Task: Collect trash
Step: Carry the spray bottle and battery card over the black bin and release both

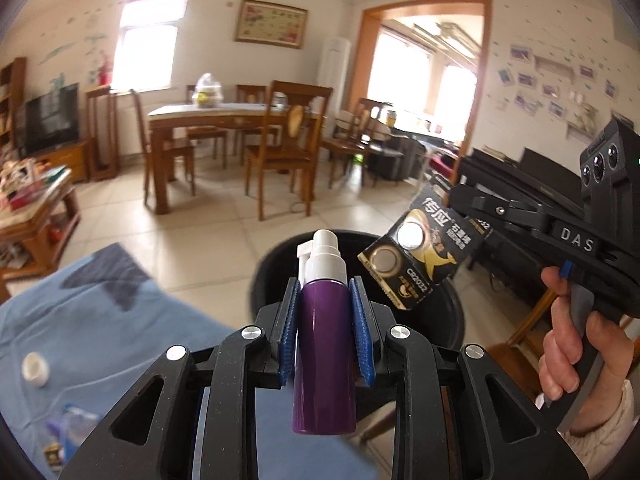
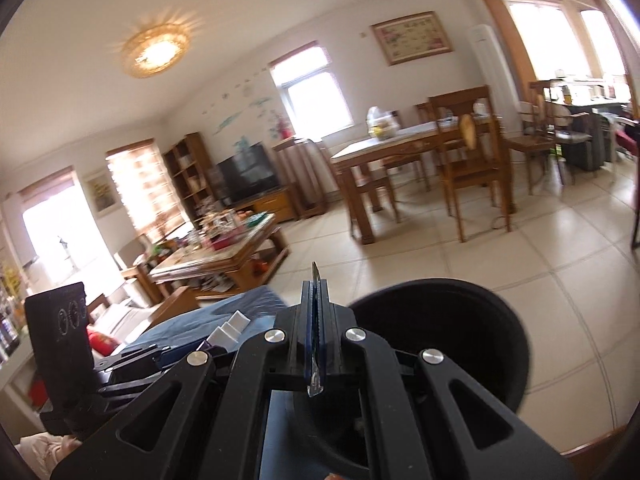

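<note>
Left hand-held gripper, lower centre, clamps the purple spray bottle above the black bin. Right hand-held gripper pinches the battery card at centre right. Centre each item over the bin mouth before releasing.

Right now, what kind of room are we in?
Most likely a home's combined living and dining room: a wooden dining table with chairs, a television on a low cabinet, and a cluttered coffee table.

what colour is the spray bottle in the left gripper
Purple body with a white spray top; the spray bottle shows best in the left wrist view.
</note>
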`<act>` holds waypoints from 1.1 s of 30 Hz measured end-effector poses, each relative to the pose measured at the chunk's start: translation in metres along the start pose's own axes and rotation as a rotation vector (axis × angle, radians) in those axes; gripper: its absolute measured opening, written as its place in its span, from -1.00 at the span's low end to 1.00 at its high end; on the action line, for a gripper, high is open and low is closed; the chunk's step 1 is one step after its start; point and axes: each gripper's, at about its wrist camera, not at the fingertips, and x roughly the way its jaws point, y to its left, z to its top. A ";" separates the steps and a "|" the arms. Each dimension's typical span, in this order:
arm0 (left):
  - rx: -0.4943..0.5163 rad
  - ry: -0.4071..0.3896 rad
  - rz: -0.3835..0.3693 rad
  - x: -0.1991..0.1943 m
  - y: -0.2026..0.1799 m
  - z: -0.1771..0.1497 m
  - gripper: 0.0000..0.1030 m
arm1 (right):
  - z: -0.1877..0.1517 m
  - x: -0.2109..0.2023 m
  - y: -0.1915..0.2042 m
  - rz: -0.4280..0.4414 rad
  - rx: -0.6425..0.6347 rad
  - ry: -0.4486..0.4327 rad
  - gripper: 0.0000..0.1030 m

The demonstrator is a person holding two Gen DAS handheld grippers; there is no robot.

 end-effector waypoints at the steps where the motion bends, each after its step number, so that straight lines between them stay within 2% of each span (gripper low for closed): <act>1: 0.008 0.002 -0.005 0.007 -0.002 0.001 -0.50 | -0.002 0.001 -0.004 -0.012 0.003 0.000 -0.95; 9: 0.068 0.052 -0.047 0.063 -0.035 -0.005 -0.50 | -0.018 0.003 -0.042 -0.095 0.043 0.012 -0.95; 15: 0.071 0.088 -0.053 0.094 -0.032 -0.011 -0.50 | -0.023 0.007 -0.055 -0.126 0.066 0.029 -0.95; 22: 0.087 0.101 -0.039 0.107 -0.033 -0.009 -0.49 | -0.027 0.015 -0.064 -0.151 0.084 0.048 -0.91; 23: 0.090 0.100 -0.033 0.106 -0.034 -0.008 -0.44 | -0.027 0.016 -0.064 -0.154 0.082 0.052 -0.86; 24: 0.091 0.099 -0.027 0.106 -0.035 -0.008 -0.10 | -0.027 0.017 -0.063 -0.153 0.078 0.058 -0.85; 25: 0.089 0.091 -0.016 0.102 -0.042 -0.009 0.42 | -0.028 0.019 -0.064 -0.151 0.074 0.064 -0.85; 26: 0.087 0.059 0.013 0.097 -0.043 -0.008 0.76 | -0.028 0.020 -0.065 -0.152 0.069 0.069 -0.84; 29: 0.095 0.023 0.037 0.086 -0.044 -0.005 0.82 | -0.030 0.022 -0.062 -0.162 0.049 0.084 -0.84; 31: 0.095 0.027 0.037 0.081 -0.043 -0.002 0.82 | -0.030 0.023 -0.061 -0.157 0.049 0.092 -0.61; 32: 0.094 0.023 0.039 0.078 -0.043 -0.002 0.82 | -0.031 0.023 -0.060 -0.154 0.052 0.092 0.10; 33: 0.095 0.020 0.040 0.074 -0.042 -0.002 0.83 | -0.031 0.019 -0.059 -0.153 0.069 0.073 0.93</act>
